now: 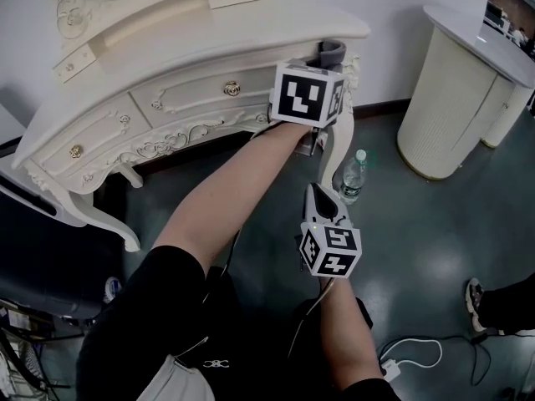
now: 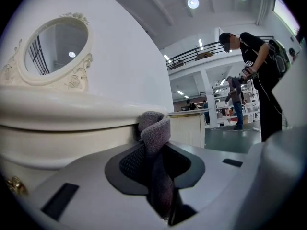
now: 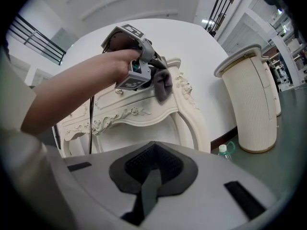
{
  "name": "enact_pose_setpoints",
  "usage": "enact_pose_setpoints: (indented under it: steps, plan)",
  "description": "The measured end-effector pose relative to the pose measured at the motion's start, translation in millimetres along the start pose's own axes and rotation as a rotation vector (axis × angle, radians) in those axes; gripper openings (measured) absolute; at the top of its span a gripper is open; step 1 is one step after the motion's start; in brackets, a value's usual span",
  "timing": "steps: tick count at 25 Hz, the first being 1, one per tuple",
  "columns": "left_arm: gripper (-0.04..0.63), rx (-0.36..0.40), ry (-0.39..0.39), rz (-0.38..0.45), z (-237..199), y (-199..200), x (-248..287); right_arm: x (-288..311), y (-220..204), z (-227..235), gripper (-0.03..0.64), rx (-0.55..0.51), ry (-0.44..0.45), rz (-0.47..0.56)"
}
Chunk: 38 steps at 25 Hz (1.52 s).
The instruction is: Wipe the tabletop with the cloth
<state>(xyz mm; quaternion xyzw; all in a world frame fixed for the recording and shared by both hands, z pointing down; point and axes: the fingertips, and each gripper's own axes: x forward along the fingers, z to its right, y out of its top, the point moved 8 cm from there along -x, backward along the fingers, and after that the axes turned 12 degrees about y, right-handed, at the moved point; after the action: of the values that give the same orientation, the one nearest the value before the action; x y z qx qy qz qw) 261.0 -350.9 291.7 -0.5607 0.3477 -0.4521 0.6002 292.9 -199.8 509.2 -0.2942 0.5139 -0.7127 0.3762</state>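
Note:
My left gripper is shut on a grey cloth, held at the right end of the cream dressing table's top. In the head view a bit of the cloth pokes out beyond the marker cube, right at the tabletop's edge. The right gripper view shows the left gripper with the cloth hanging from it by the table's corner. My right gripper hangs lower, over the floor in front of the table, shut with nothing between its jaws.
A plastic water bottle stands on the floor by the table's carved right leg. A white ribbed cabinet stands to the right. An oval mirror rises behind the tabletop. People stand far off. Cables lie on the floor.

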Motion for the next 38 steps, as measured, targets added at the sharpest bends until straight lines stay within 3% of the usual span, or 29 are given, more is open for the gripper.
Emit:
enact_pose_setpoints:
  steps: [6, 15, 18, 29, 38]
  plan:
    - [0.091, -0.022, 0.016, 0.037, -36.1, 1.5, -43.8, 15.2, -2.8, -13.1, 0.011, -0.009, 0.029, -0.017]
    - [0.091, 0.028, 0.130, 0.063, -117.0, -11.9, -101.3, 38.0, -13.0, -29.0, 0.011, -0.031, 0.056, -0.051]
    - [0.091, 0.008, 0.140, 0.063, -142.0, -17.6, -119.3, 43.9, -14.6, -36.1, 0.011, -0.042, 0.063, -0.057]
    - [0.091, 0.010, 0.353, 0.068, -234.2, -32.6, -176.0, 66.6, -19.9, -60.7, 0.011, -0.065, 0.102, -0.074]
    - [0.091, -0.121, 0.549, 0.057, -304.8, -66.3, -234.1, 71.5, -21.4, -74.0, 0.011, -0.080, 0.129, -0.083]
